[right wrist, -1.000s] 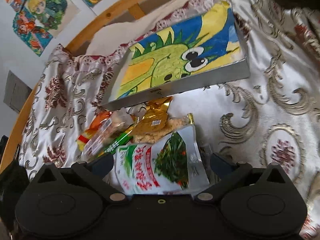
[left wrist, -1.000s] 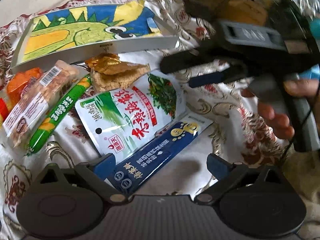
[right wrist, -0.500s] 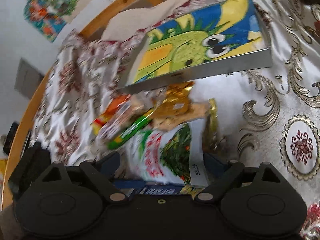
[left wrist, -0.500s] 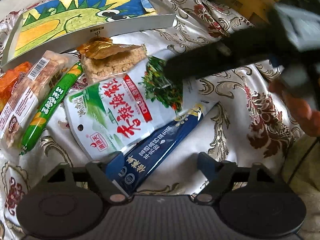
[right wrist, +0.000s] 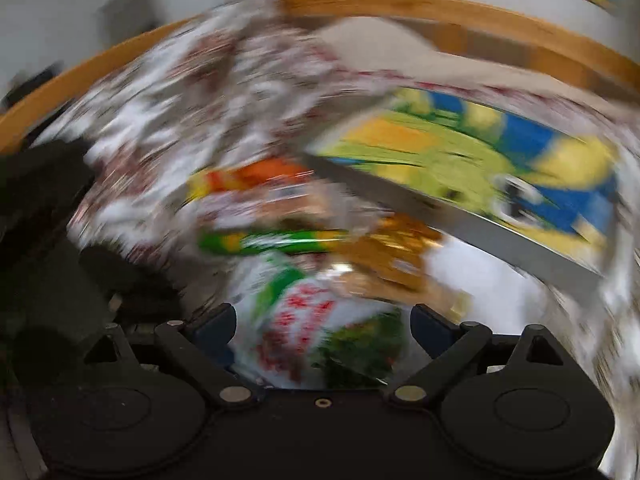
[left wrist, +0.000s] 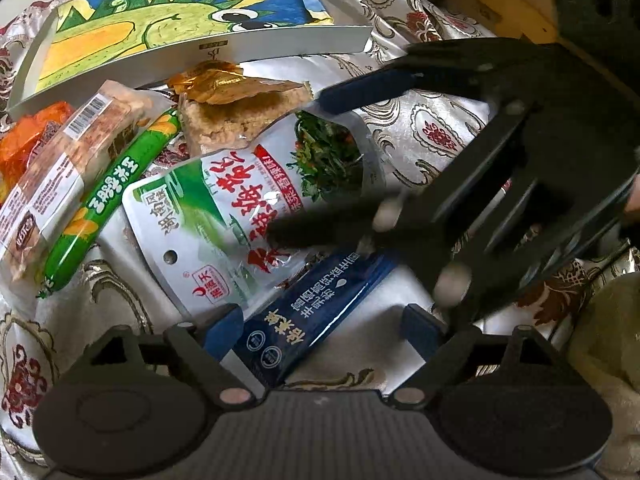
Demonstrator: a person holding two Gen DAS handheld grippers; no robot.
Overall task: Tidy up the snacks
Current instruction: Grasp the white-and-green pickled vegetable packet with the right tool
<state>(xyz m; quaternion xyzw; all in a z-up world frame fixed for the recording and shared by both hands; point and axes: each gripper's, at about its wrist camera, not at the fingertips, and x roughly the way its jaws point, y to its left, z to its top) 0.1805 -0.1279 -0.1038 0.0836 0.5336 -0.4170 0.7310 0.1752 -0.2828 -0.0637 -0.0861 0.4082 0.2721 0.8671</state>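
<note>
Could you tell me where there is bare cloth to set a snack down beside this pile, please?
Bare tablecloth shows right of the white-green pouch, below the dinosaur-print box, though the right tongs hang over it. A small patch lies beside the blue sachet. The left is crowded: green sausage, barcoded bar.

Left claw (left wrist: 324,326) spread wide, low, right claw (left wrist: 316,168) spread wide, reaching across ahead of it
</note>
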